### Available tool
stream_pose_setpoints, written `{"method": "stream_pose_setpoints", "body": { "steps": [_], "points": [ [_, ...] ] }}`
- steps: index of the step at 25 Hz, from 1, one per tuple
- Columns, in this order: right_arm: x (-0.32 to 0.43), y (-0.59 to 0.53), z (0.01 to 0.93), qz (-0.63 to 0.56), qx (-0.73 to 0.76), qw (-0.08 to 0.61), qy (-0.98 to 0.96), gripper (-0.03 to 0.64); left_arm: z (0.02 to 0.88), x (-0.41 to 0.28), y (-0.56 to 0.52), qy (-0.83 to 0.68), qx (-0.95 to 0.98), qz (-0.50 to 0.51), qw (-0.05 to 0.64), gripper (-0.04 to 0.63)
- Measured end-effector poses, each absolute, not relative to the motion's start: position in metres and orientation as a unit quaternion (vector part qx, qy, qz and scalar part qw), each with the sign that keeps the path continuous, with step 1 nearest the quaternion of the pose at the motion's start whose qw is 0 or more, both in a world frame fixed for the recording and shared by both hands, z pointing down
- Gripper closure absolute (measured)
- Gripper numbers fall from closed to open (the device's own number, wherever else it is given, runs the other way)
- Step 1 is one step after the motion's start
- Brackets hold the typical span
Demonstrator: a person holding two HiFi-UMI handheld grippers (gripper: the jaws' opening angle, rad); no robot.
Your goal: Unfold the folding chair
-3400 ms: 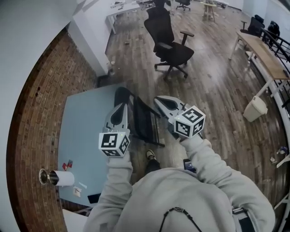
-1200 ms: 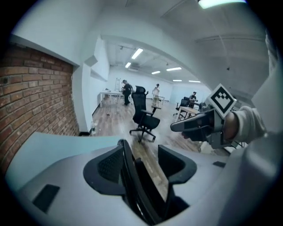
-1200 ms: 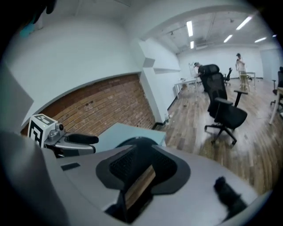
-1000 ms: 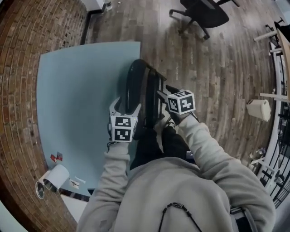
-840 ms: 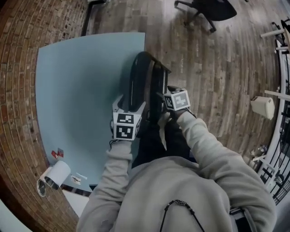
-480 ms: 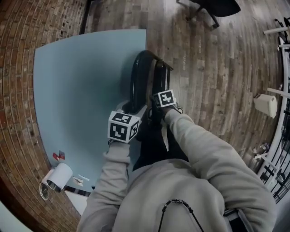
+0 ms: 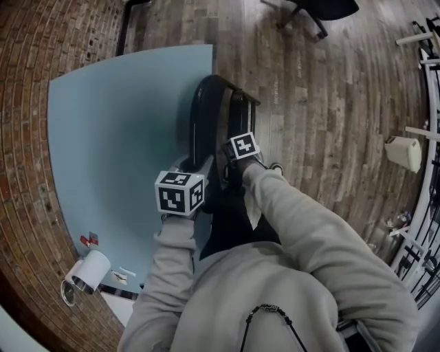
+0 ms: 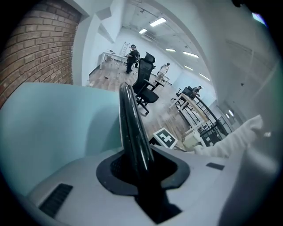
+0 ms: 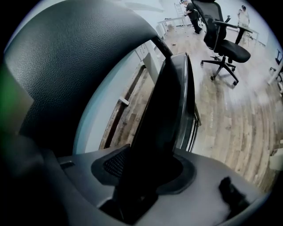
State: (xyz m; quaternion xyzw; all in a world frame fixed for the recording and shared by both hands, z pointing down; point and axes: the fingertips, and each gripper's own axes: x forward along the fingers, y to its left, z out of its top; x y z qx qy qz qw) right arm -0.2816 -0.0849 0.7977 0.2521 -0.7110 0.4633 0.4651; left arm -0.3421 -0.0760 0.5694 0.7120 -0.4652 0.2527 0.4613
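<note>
The folded black chair [image 7: 203, 117] stands against a light blue panel [image 7: 117, 130]. My left gripper [image 7: 199, 163] is over the top edge of the backrest. That thin black edge [image 8: 131, 128] runs down into my left gripper [image 8: 138, 173], whose jaws are closing and pressing on it. My right gripper [image 7: 234, 157] sits lower, just right of the left one, on the seat panel [image 7: 238, 120]. The dark seat [image 9: 168, 114] fills the slot of my right gripper [image 9: 143, 178], whose jaws are closing on it. The padded backrest [image 9: 75, 57] looms at the left of the right gripper view.
Brick floor or wall [image 7: 27, 172] borders the blue panel on the left. Wood flooring [image 7: 323, 124] spreads to the right, with a black office chair [image 7: 323, 8] beyond and a white bin [image 7: 404, 152]. A paper roll [image 7: 86, 271] lies at the lower left.
My right gripper has dropped down onto the seat edge. My left gripper has sunk slightly onto the backrest's top. Both pairs of jaws have come in around the chair.
</note>
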Motion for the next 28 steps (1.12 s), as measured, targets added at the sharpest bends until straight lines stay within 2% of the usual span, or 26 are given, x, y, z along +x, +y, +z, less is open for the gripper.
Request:
{"method": "stream_pose_setpoints", "body": {
  "steps": [7,18,28],
  "points": [
    [-0.207,-0.083,0.780,0.497,0.225,0.449,-0.708,0.453,0.567,-0.315,-0.071,-0.466,0.702,0.237,0.483,0.503],
    [0.007,-0.096,0.816,0.585,0.147,0.395,-0.693,0.443,0.592,-0.246,-0.067,-0.461,0.691,0.212,0.515,0.515],
    [0.143,-0.112,0.872,0.637,0.074,0.283,-0.713,0.437,0.624,-0.180,-0.083,-0.438,0.706,0.203,0.518,0.515]
  ]
}}
